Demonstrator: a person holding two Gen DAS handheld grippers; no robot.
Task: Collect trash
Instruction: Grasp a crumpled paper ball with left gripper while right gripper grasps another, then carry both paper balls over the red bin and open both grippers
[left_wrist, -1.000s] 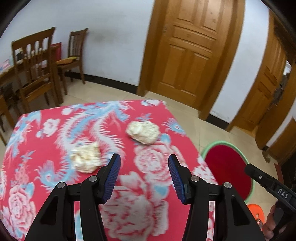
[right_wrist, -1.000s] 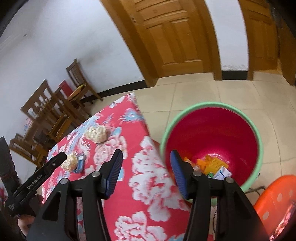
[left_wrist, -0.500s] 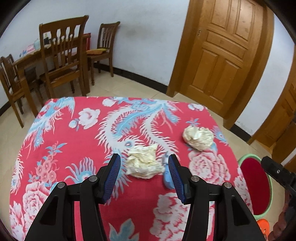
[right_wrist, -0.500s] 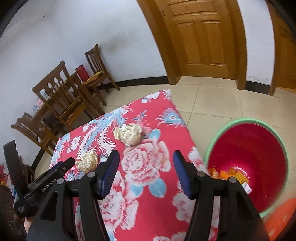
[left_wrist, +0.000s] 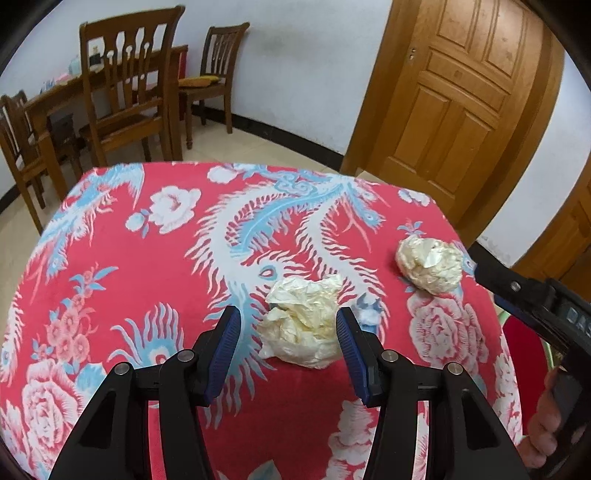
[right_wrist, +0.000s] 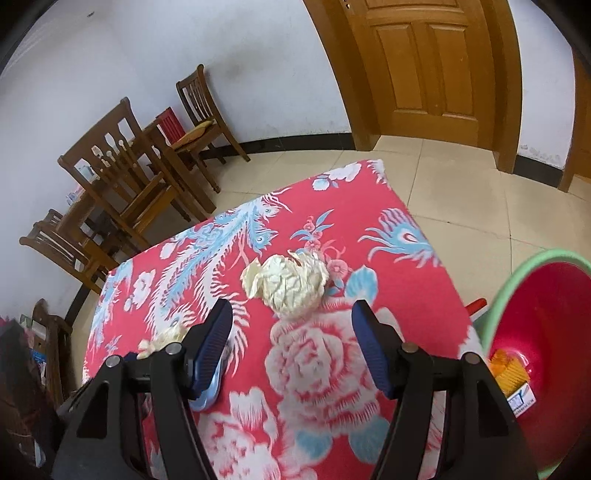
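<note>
Red floral tablecloth (left_wrist: 155, 295): 2 round, axisless paper wads (left_wrist: 306, 328).

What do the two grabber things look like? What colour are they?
Both look alike. The left gripper and the right gripper each have shiny black plastic arms shaped like open triangles, joined with round silver bolts. Their jaws carry dark blue ribbed pads. In the left view, the right gripper's black body shows white letters at the picture's edge, and a bare hand with no sleeve in sight.
</note>
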